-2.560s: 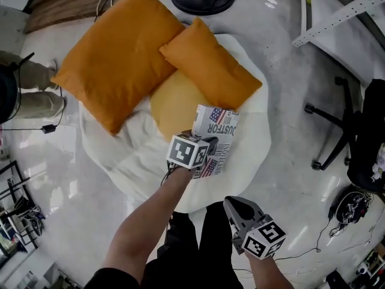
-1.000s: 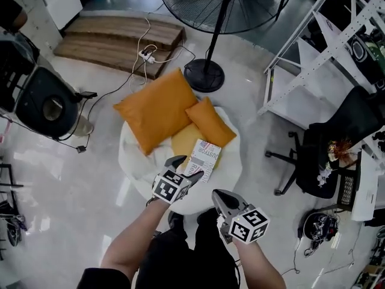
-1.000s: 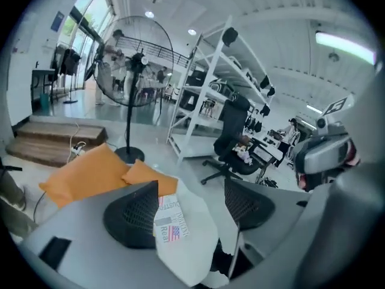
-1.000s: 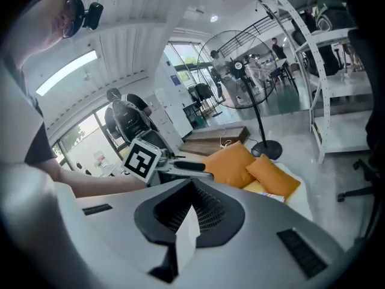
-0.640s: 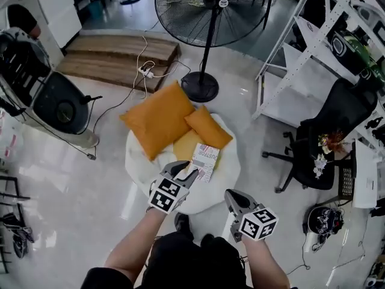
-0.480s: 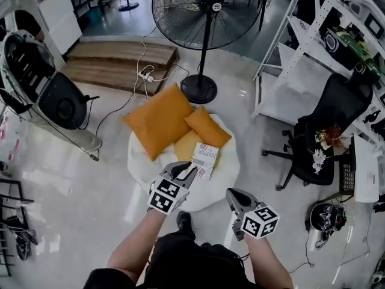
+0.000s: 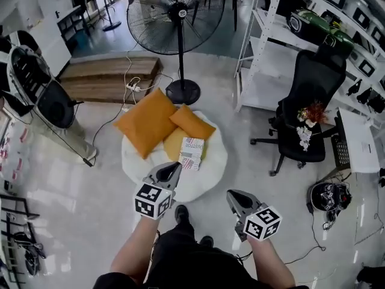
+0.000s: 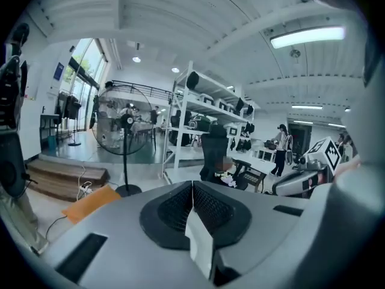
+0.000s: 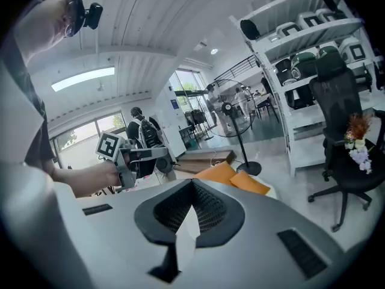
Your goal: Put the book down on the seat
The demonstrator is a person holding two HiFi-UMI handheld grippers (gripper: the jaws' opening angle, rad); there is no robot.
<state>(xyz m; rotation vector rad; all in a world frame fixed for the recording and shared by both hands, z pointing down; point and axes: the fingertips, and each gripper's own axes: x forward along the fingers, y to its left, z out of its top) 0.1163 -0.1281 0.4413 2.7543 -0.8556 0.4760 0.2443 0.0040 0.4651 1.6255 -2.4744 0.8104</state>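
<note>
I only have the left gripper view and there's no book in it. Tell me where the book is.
Observer: The book lies flat on the white seat, partly on the yellow cushion, just in front of the smaller orange cushion.
Operator: Report what's touching it.
Observer: Neither gripper. In the head view the left gripper, shut and empty, hangs near the seat's front edge, apart from the book.
Operator: Now check the other gripper's jaws.
Observer: The right gripper is shut too: its own view shows the jaws together, with nothing between them.
</note>
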